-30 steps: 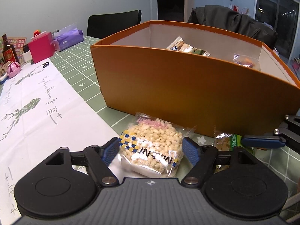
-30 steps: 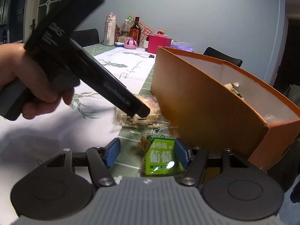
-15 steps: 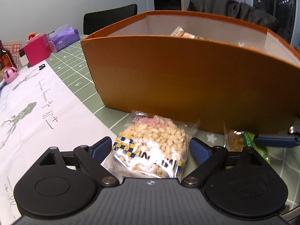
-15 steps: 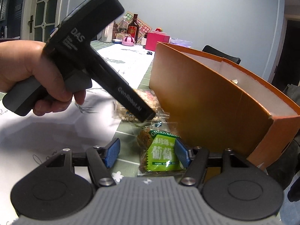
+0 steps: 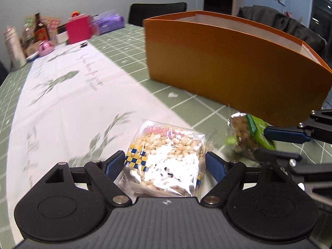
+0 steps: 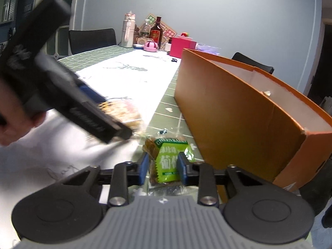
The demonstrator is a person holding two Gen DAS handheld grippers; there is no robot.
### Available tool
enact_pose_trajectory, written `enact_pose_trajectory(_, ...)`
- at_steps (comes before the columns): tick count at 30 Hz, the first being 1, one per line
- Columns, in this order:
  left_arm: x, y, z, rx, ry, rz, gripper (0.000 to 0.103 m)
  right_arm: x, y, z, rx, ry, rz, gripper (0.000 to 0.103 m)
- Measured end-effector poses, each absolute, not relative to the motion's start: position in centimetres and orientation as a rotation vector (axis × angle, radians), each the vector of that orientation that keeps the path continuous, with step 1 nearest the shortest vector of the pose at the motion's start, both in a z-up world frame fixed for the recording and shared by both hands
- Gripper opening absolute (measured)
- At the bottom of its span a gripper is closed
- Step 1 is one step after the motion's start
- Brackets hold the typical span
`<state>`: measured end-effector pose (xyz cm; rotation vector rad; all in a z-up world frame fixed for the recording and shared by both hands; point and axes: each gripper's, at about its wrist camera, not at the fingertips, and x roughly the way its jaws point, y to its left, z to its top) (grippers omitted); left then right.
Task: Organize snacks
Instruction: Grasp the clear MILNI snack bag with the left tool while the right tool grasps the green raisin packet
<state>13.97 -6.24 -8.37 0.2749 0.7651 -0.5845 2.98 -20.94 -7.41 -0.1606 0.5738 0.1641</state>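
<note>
My left gripper [image 5: 166, 162] is shut on a clear bag of puffed-rice snack [image 5: 166, 157], held away from the orange box [image 5: 228, 66]. My right gripper [image 6: 162, 167] is shut on a green raisin packet [image 6: 168, 161], just left of the orange box [image 6: 238, 112]. The green packet [image 5: 249, 132] and a right fingertip [image 5: 286, 134] show at the right of the left wrist view. The left gripper's body [image 6: 68, 101] and the blurred rice bag [image 6: 122, 112] show at the left of the right wrist view.
A white table runner [image 5: 68, 103] lies over the green grid tablecloth [image 5: 116, 49]. Bottles, a pink box [image 5: 78, 29] and a purple tissue pack [image 5: 108, 21] stand at the far end. Black chairs [image 5: 157, 10] stand behind the table.
Both grippers have closed on their packets. The left gripper has pulled back and left from the box with the rice bag. The right gripper's fingers have squeezed in on the green packet.
</note>
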Motion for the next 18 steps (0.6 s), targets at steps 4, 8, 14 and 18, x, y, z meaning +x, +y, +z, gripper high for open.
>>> enact_pose_trajectory(4,12.1,-4.0,-8.2,0.212,0.772,-0.533,0.097,2.4,-20.1,-7.2,-0.161,0.583,0.200,0.016)
enact_pose_trajectory(8,10.4,-2.6,-8.2,0.192,0.764,-0.502,0.097,1.5,-19.9,-6.9,-0.141,0.579,0.231,0.008)
enact_pose_trajectory(14,8.5,-1.2,-8.0,0.179,0.776,-0.478,0.097,0.7,-20.3,-6.0,-0.048,0.604,0.299,0.045)
enact_pose_trajectory(18,7.2,-0.8,-8.2,0.211,0.742,-0.479,0.103,1.0,-20.4,-5.3,-0.029,0.570,0.332,0.087)
